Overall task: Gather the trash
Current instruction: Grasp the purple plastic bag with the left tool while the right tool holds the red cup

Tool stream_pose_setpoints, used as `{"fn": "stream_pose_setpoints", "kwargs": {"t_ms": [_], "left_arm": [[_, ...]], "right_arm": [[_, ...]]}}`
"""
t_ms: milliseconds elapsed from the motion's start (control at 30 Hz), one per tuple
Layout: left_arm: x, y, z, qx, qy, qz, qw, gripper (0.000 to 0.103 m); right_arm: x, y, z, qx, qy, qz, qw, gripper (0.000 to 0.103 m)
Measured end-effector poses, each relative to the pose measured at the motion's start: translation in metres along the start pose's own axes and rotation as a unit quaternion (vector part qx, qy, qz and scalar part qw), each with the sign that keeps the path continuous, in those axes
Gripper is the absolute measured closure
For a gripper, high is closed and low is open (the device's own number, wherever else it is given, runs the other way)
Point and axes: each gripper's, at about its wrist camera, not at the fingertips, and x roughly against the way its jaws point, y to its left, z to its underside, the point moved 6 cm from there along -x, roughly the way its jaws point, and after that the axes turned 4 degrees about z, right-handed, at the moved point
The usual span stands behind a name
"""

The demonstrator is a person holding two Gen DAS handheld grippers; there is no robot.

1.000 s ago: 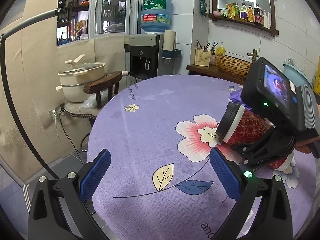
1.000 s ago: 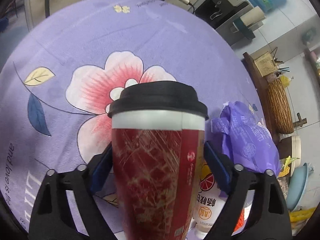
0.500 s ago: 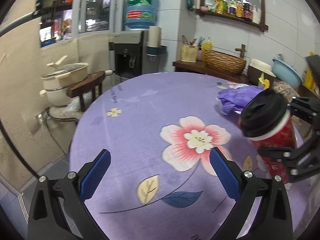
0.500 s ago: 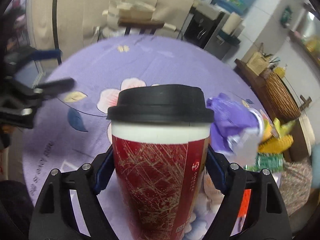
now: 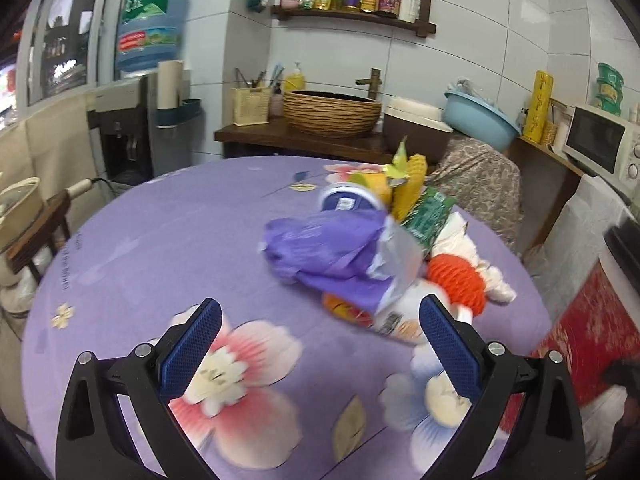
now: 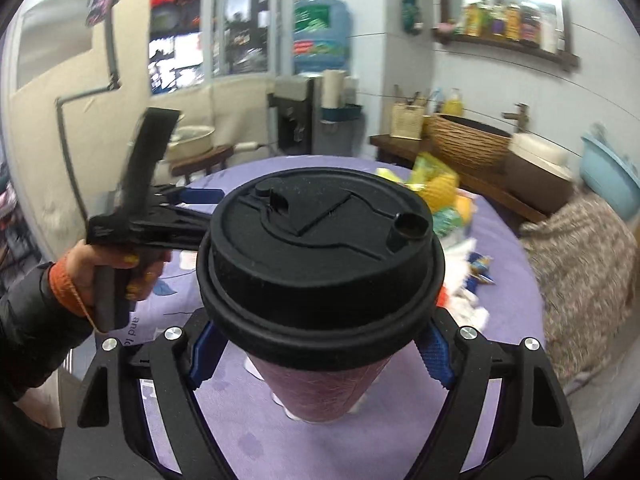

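My right gripper point(image 6: 320, 352) is shut on a red paper coffee cup point(image 6: 320, 384) with a black lid point(image 6: 320, 252), held above the round purple table point(image 6: 260, 432). My left gripper point(image 5: 320, 344) is open and empty, low over the table. Just beyond it lies a trash pile: a purple plastic bag point(image 5: 332, 248), an orange paper ball point(image 5: 458, 280), white wrappers point(image 5: 400, 320), a green packet point(image 5: 428, 212) and a yellow corn cob point(image 5: 412, 180). The pile also shows in the right wrist view point(image 6: 444, 200). The left gripper shows there too, held in a hand point(image 6: 132, 224).
The flowered tablecloth point(image 5: 140, 240) covers the table. Behind it a wooden counter point(image 5: 304, 140) carries a wicker basket point(image 5: 332, 112) and a blue basin point(image 5: 480, 120). A water dispenser point(image 5: 132, 120) stands at the left, a microwave point(image 5: 600, 144) at the right, a covered chair point(image 5: 480, 184) beside the table.
My left gripper has swung right to face the trash pile. My right gripper has lifted and tilted the cup, so its lid top now faces the camera.
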Motion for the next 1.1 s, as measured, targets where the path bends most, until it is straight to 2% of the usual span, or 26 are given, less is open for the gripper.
{"fn": "stream_pose_setpoints", "kwargs": {"t_ms": [100, 133, 200, 300, 367, 400, 433, 467, 533, 567, 633, 667, 767, 833, 1100], "left_arm": [[-0.017, -0.013, -0.012, 0.029, 0.009, 0.022, 0.9993, 0.005], [-0.022, -0.016, -0.016, 0.035, 0.013, 0.020, 0.9991, 0.005], [-0.036, -0.021, -0.021, 0.043, 0.023, -0.010, 0.9988, 0.005], [-0.056, -0.027, -0.023, 0.054, 0.047, -0.027, 0.9971, 0.006], [-0.065, -0.028, -0.021, 0.050, 0.053, -0.043, 0.9964, 0.014], [-0.069, -0.026, -0.019, 0.051, 0.060, -0.054, 0.9954, 0.029], [-0.071, -0.023, -0.015, 0.060, 0.067, -0.055, 0.9945, 0.038], [-0.073, -0.020, -0.014, 0.071, 0.068, -0.051, 0.9939, 0.039], [-0.066, -0.015, -0.011, 0.086, 0.056, -0.042, 0.9938, 0.052], [-0.063, -0.015, -0.010, 0.087, 0.053, -0.040, 0.9940, 0.054], [-0.053, -0.014, -0.010, 0.081, 0.040, -0.042, 0.9950, 0.069], [-0.049, -0.013, -0.012, 0.080, 0.034, -0.044, 0.9953, 0.070], [-0.036, -0.009, -0.012, 0.079, 0.015, -0.044, 0.9958, 0.083], [-0.028, -0.006, -0.011, 0.077, 0.008, -0.047, 0.9959, 0.088], [0.013, -0.003, -0.005, 0.064, -0.042, -0.040, 0.9963, 0.090]], "right_arm": [[0.008, -0.004, 0.007, -0.009, -0.004, 0.017, 1.000, 0.023], [0.012, -0.004, 0.011, -0.015, -0.006, 0.023, 1.000, 0.023], [0.014, -0.005, 0.015, -0.026, -0.007, 0.026, 0.999, 0.023], [0.020, -0.008, 0.025, -0.037, -0.007, 0.031, 0.999, 0.023], [0.022, -0.010, 0.031, -0.042, -0.006, 0.038, 0.998, 0.023], [0.024, -0.011, 0.034, -0.044, -0.006, 0.043, 0.998, 0.023], [0.026, -0.012, 0.037, -0.046, -0.006, 0.048, 0.998, 0.023], [0.029, -0.013, 0.040, -0.048, -0.007, 0.051, 0.998, 0.023], [0.034, -0.016, 0.045, -0.055, -0.010, 0.053, 0.997, 0.023], [0.036, -0.018, 0.047, -0.058, -0.013, 0.053, 0.997, 0.023], [0.040, -0.023, 0.051, -0.063, -0.023, 0.058, 0.996, 0.023], [0.042, -0.025, 0.051, -0.065, -0.030, 0.063, 0.995, 0.023], [0.045, -0.029, 0.053, -0.076, -0.047, 0.066, 0.994, 0.023], [0.047, -0.031, 0.054, -0.083, -0.054, 0.066, 0.993, 0.023], [0.054, -0.053, 0.069, -0.120, -0.070, 0.074, 0.988, 0.023]]}}
